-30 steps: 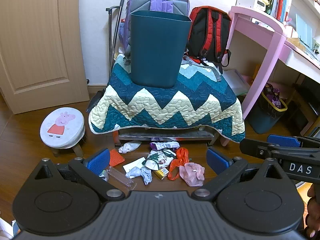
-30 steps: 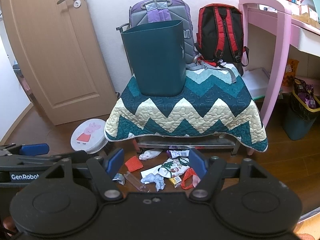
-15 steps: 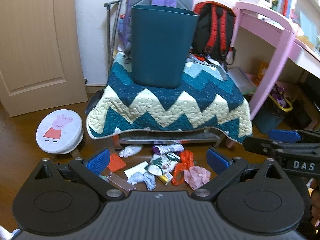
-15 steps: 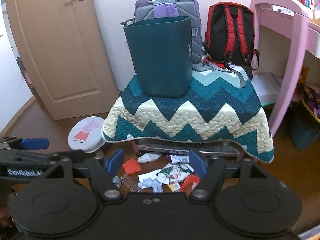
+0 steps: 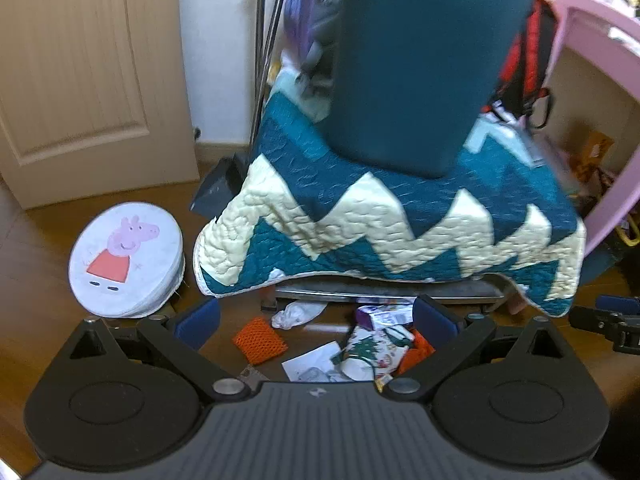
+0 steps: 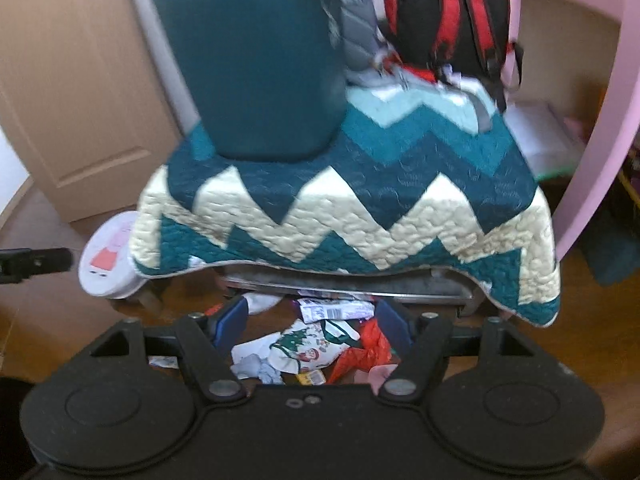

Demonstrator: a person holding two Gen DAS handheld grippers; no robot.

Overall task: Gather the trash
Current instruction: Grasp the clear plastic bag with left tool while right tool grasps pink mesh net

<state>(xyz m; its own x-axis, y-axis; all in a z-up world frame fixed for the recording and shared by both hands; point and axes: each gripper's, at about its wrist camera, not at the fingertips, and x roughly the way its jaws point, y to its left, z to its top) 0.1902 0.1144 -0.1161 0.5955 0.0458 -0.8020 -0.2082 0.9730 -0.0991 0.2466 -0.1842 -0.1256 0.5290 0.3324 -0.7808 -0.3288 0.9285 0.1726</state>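
A dark teal bin (image 5: 416,68) (image 6: 256,64) stands on a low table under a zigzag quilt (image 5: 400,220) (image 6: 360,208). Trash lies on the wooden floor in front of the table: an orange mesh piece (image 5: 260,340), a white crumpled tissue (image 5: 296,312), a purple wrapper (image 5: 384,314) (image 6: 332,310), a Christmas-print wrapper (image 5: 372,348) (image 6: 308,350), white paper (image 5: 316,364) and a red bag (image 6: 364,350). My left gripper (image 5: 316,320) is open above the pile. The right gripper (image 6: 314,322) also hangs open over it. Neither holds anything.
A round stool with a pig picture (image 5: 126,260) (image 6: 108,260) stands left of the table. A wooden door (image 5: 80,80) is behind it. Backpacks (image 6: 448,16) lean against the wall on the table. A pink desk leg (image 5: 616,184) and another bin stand at the right.
Both grippers have moved forward and down toward the floor trash; the table and bin loom larger and blurred. Both stay open.
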